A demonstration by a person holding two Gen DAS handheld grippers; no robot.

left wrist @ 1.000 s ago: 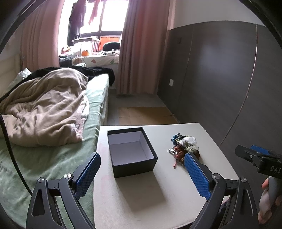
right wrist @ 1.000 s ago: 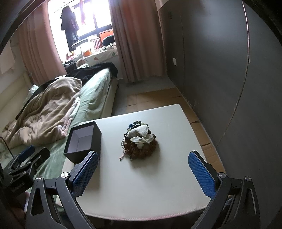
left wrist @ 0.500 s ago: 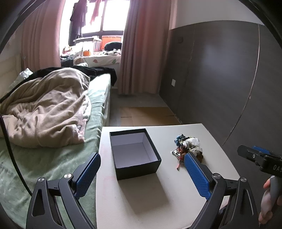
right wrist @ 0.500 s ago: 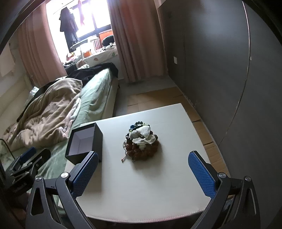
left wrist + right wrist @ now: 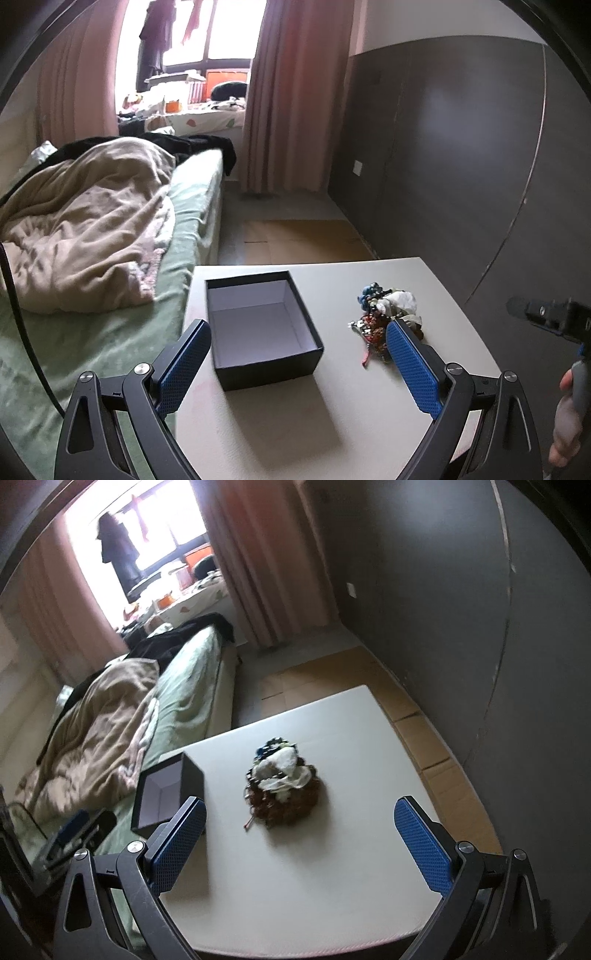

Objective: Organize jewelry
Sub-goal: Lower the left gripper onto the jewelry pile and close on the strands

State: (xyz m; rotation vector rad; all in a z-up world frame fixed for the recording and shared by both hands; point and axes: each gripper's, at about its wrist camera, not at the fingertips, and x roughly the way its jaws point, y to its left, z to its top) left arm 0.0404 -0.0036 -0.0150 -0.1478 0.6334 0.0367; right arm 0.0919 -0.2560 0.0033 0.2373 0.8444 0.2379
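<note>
— So, what lies around the table (image 5: 332,886)?
— I see a bed (image 5: 110,332) with a rumpled blanket (image 5: 85,225) on its left, a dark wall on its right.
— And the jewelry?
— The jewelry heap (image 5: 284,790) sits mid-table, right of the open black box (image 5: 258,328), apart from it.
— Grippers?
— My left gripper (image 5: 295,365) and right gripper (image 5: 299,843) both gape wide, holding nothing.

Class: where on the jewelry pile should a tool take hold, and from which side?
Grip the white piece crowning the jewelry pile from above with the right tool: it sits highest and loose, while the beads below lie tangled flat on the table.
</note>
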